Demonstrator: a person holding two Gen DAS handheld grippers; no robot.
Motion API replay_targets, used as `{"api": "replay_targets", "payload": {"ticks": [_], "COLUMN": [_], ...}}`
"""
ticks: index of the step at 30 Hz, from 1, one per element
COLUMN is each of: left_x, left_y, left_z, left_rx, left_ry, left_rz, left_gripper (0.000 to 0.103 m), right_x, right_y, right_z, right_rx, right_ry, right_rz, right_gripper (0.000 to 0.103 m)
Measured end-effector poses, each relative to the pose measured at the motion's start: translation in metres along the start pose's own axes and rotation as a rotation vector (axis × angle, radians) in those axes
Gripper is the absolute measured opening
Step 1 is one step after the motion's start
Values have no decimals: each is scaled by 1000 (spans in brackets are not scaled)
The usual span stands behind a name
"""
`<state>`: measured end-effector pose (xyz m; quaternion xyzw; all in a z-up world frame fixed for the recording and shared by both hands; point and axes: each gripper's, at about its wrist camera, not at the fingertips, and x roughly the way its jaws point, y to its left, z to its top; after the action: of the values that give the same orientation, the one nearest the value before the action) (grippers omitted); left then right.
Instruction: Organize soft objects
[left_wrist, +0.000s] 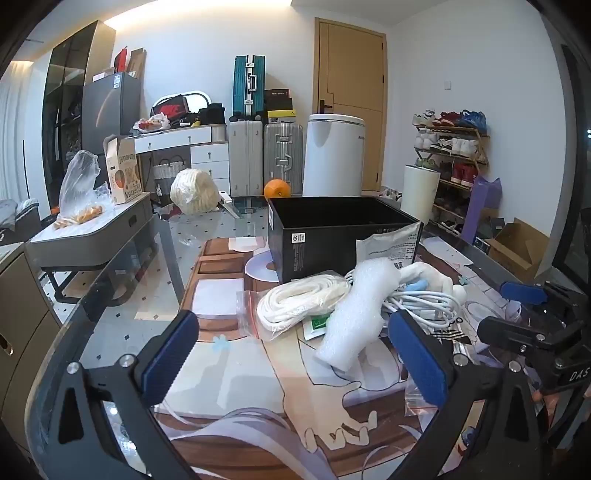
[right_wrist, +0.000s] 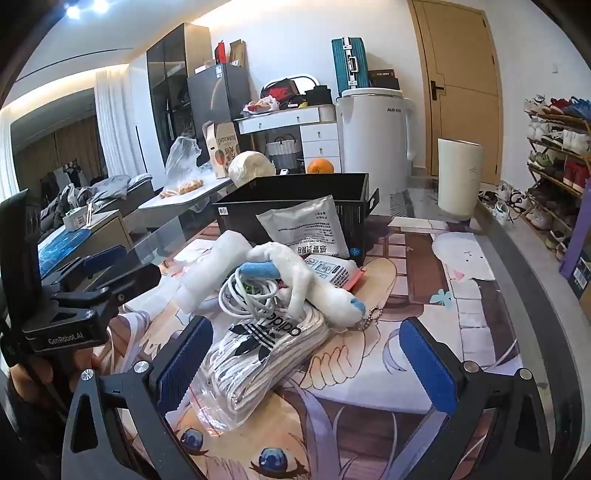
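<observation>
A pile of soft things lies on the printed table mat in front of an open black box. It holds a bagged white rope, a bubble-wrap roll, a coiled white cable, a white plush toy, a silver pouch and a bag of white laces with an adidas logo. My left gripper is open just short of the rope and bubble wrap. Also open, my right gripper has the laces bag lying partly between its fingers, untouched. Each gripper shows at the edge of the other's view.
A white-and-red packet lies by the plush. Behind the box sit an orange, a wrapped pale ball and a tall white bin. A grey side table stands left, a shoe rack right. A hand holds the left gripper.
</observation>
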<state>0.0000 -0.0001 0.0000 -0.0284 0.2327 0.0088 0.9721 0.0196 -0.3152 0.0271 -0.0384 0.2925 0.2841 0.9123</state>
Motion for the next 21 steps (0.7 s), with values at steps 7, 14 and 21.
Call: {"api": "replay_targets", "payload": {"ticks": [7, 14, 21], "left_x": [1, 1, -1], "left_y": [2, 1, -5], "left_z": [-2, -3, -3], "left_rx": [8, 21, 36], "left_ry": [3, 3, -4], "left_rz": [-4, -1, 3], "left_gripper": [103, 103, 103], "right_x": [-1, 0, -1], "right_y": [0, -1, 4], "right_z": [-1, -2, -1], "right_rx": [-9, -16, -33], "right_ry": [8, 4, 2], "right_rz": [-4, -18, -33], "right_gripper": [102, 102, 102]}}
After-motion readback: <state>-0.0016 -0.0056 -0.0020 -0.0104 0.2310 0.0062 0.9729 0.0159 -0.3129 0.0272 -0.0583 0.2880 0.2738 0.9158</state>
